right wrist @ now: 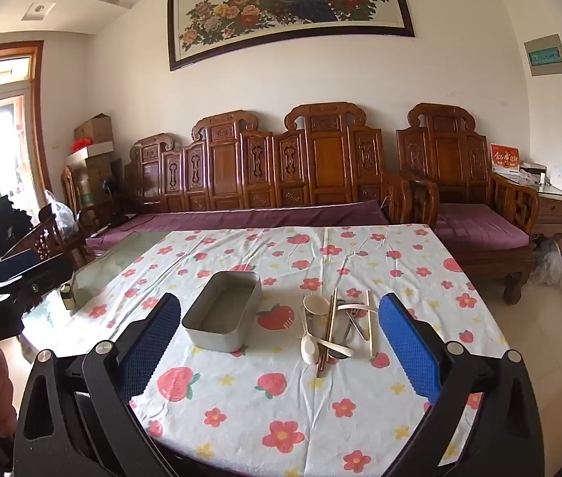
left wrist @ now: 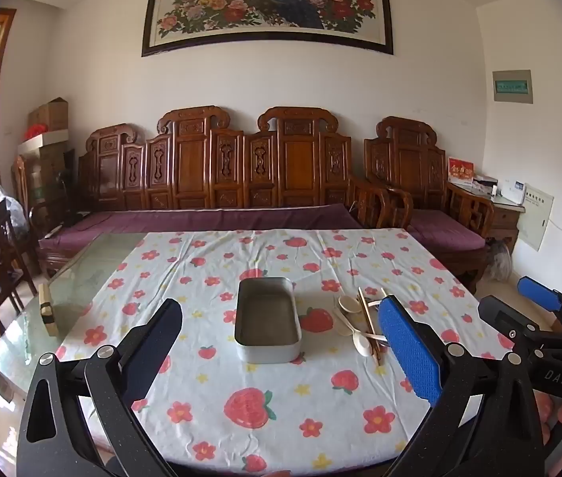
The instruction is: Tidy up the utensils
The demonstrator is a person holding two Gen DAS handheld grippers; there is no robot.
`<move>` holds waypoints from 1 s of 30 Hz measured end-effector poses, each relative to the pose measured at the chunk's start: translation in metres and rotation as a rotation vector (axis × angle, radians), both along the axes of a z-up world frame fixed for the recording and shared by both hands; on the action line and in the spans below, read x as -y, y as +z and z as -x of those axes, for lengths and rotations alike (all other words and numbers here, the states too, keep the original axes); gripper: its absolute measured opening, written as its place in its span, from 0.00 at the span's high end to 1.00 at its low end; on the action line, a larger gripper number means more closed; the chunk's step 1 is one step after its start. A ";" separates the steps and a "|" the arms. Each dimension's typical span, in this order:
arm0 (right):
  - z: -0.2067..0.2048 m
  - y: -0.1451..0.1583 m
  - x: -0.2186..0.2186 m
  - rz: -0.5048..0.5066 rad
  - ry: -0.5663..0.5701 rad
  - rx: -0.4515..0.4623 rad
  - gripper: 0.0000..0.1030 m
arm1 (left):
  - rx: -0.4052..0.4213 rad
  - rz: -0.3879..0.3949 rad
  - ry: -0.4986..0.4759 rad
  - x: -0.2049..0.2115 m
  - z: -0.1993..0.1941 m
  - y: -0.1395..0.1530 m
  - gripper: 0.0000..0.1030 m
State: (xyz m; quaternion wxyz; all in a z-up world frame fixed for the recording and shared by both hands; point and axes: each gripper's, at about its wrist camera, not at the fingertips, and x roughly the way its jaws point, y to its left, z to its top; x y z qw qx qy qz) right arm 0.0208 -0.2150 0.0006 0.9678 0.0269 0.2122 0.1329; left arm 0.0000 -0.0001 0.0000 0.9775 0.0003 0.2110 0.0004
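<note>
A rectangular grey metal tin with rounded corners (left wrist: 268, 320) sits empty and open near the middle of the worktop (left wrist: 420, 262), which is covered by a white cloth printed with red strawberries and flowers (left wrist: 249, 401). Just to the right of the tin in the left wrist view lies a loose heap of utensils: cream-coloured plastic spoons (left wrist: 361, 342) crossed by brown wooden chopsticks (left wrist: 368, 318). In the right wrist view the same heap shows at centre right, with a spoon (right wrist: 308, 348), chopsticks (right wrist: 327, 332) and darker metal pieces tangled together; how many there are I cannot tell. The left gripper (left wrist: 281, 344) hangs above the near edge of the worktop at the bottom of its frame, its blue-padded jaws spread wide with nothing between them. The right gripper (right wrist: 281, 342) is likewise spread wide and empty, low in its own frame, and its black body also appears at the right edge of the left wrist view. A carved wooden bench with purple cushions (left wrist: 217, 183) lines the wall behind.
</note>
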 end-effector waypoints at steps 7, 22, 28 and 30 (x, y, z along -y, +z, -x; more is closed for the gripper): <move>0.000 0.000 0.001 -0.002 0.001 -0.003 0.03 | 0.005 0.008 -0.006 0.000 0.002 0.001 0.07; 0.004 0.007 -0.006 0.002 0.003 0.006 0.03 | 0.003 0.009 -0.008 0.004 0.003 -0.001 0.07; 0.006 0.013 -0.004 0.001 0.008 0.013 0.03 | 0.001 0.008 -0.008 0.002 0.004 0.002 0.07; 0.006 0.013 -0.005 0.000 0.009 0.013 0.03 | 0.002 0.008 -0.009 0.002 0.004 0.002 0.07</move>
